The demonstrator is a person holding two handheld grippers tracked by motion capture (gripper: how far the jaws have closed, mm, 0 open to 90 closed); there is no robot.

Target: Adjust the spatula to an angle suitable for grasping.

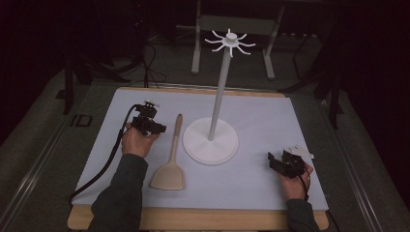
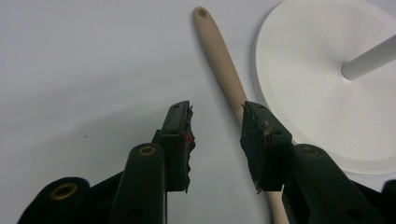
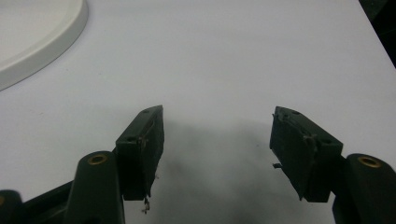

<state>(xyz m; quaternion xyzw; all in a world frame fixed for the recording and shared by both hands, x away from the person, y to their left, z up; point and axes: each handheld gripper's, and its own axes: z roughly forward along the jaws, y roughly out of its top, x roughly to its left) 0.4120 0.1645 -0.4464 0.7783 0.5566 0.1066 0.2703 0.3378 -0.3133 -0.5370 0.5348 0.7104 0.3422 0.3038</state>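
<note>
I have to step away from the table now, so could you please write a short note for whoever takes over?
Left gripper: open, nothing held, jaws just left of the spatula's handle.
Right gripper: open, nothing held, resting over the white mat near its right edge.
Wooden spatula: flat on the white mat, handle pointing away, beside the base of the white hook stand.
Done: nothing picked up yet.
Left: probably grip the spatula handle and hang it on the stand's hooks.

Left tongs [image 2: 215, 122]: black jaws, toothed pads, brass-ringed screws, red mark inside one pad, thick black cable. Right tongs [image 1: 278, 162]: black, grey three-cornered plate on top. Both sleeves dark grey-green.
</note>
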